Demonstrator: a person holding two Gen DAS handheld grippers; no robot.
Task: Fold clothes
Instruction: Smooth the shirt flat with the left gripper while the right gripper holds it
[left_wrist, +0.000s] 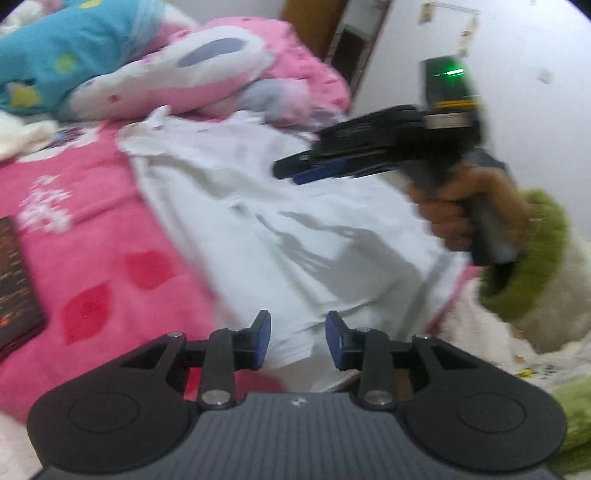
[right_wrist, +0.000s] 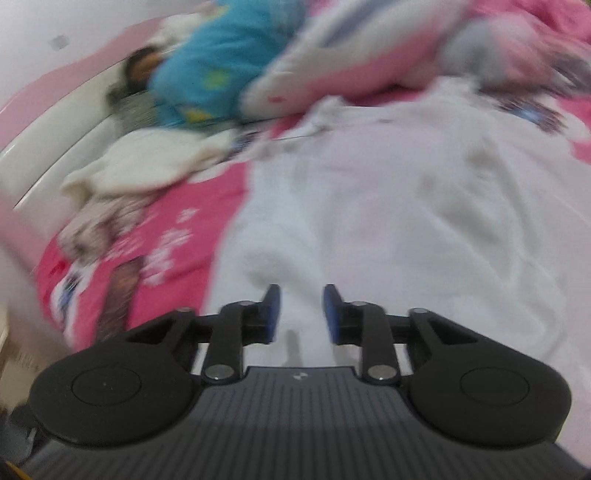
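A: Where does the white shirt (left_wrist: 295, 221) lie from the jaws?

B: Flat on the pink bed cover (left_wrist: 92, 229), its long axis running away toward the pillows (left_wrist: 166, 74). The near hem sits just under the left gripper (left_wrist: 298, 339), which is nearer; the right gripper (right_wrist: 301, 314) hovers over the middle.

A: Grasping anything?

B: No, both jaws stand released, apart from the thin, creased, limp cloth.

The left tool (left_wrist: 297, 339) tilts downward with its blue-padded jaws parted and nothing gripped between them, while the right tool (right_wrist: 301, 314) (seen from the left wrist, held in a hand (left_wrist: 469, 210) with a green fuzzy cuff) is likewise parted and empty.
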